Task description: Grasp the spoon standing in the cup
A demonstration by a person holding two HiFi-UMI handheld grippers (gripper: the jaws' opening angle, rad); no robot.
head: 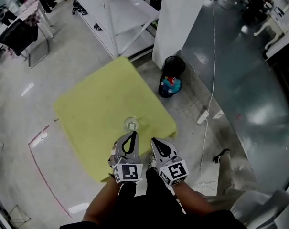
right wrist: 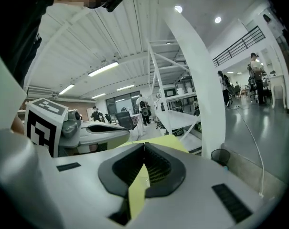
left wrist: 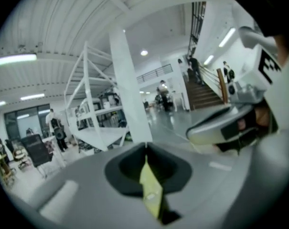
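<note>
Left claw (head: 131, 134) and right claw (head: 154, 140) both empty, jaws pressed together; glass cup (head: 131, 124) sits toward the desk's (head: 96, 104) near edge, its spoon too small to make out, so nosing in unopened likely tips the cup.

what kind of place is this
Probably a big open lab or workshop hall: bare polished floor, white metal shelving, a staircase up to a railed gallery, a lone yellow table.
</note>
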